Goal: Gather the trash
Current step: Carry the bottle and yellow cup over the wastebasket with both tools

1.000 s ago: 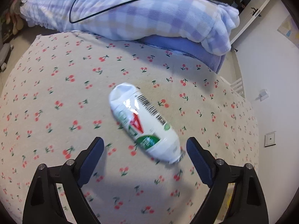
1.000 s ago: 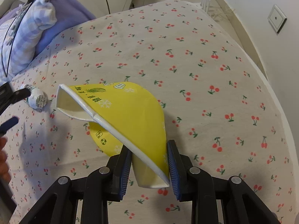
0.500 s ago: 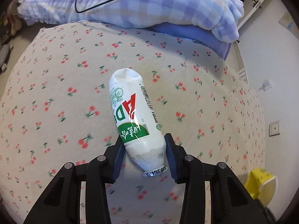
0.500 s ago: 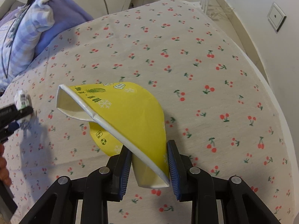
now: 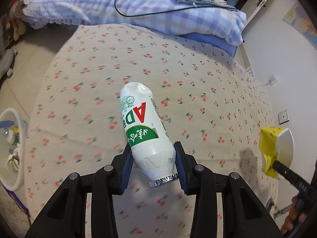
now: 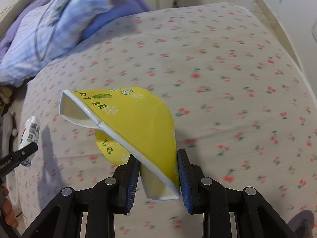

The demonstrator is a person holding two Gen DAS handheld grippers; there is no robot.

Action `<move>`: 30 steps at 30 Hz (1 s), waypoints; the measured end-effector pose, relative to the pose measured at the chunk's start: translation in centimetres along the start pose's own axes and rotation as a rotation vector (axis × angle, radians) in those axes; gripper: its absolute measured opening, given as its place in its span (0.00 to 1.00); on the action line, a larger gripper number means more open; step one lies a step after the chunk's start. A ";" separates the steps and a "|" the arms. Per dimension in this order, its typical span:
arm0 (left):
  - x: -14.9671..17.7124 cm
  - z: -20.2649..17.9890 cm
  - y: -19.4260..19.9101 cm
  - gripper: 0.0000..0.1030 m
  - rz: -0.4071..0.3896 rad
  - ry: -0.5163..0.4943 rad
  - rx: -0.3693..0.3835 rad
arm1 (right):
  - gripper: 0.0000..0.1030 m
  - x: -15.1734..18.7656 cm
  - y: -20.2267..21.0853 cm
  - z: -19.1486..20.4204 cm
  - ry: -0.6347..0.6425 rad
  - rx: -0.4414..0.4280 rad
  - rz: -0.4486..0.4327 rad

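My left gripper is shut on a white plastic bottle with a green and red label, gripping its neck end and holding it above the cherry-print bed sheet. My right gripper is shut on a flattened yellow paper cup and holds it above the same sheet. The cup also shows at the right edge of the left wrist view. The bottle shows at the left edge of the right wrist view. A white trash bin with trash inside stands at the bed's left side.
A folded blue checked quilt with a black cable on it lies at the bed's far end. A white wall with a socket is on the right. Floor lies left of the bed.
My left gripper closed on the bottle and lifted it off the sheet, swinging left so the bin came into view. My right gripper, still holding the cup, moved as well.
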State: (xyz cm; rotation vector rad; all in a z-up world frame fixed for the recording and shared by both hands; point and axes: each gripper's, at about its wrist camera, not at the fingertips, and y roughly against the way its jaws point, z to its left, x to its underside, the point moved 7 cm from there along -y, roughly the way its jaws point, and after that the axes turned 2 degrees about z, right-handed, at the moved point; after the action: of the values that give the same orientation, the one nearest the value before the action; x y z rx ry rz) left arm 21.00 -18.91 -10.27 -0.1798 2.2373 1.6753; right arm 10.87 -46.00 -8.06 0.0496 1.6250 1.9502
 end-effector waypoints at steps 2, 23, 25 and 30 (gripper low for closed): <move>0.8 1.4 1.2 0.41 -0.014 -0.001 0.003 | 0.33 0.4 0.0 1.5 0.013 -0.025 0.008; 3.0 17.1 8.7 0.41 -0.105 0.150 -0.030 | 0.33 5.0 -3.6 17.7 0.259 -0.105 0.076; 3.3 18.7 9.2 0.41 -0.109 0.164 -0.045 | 0.33 5.4 -4.0 19.2 0.276 -0.114 0.082; 4.0 22.5 10.0 0.41 -0.118 0.211 -0.068 | 0.33 6.4 -5.0 22.6 0.317 -0.134 0.094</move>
State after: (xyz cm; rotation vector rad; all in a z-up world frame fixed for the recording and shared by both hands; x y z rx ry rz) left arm 18.56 5.80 -8.13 -0.5171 2.2681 1.7408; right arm 16.50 -22.71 -9.08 -0.2532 1.7078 2.2231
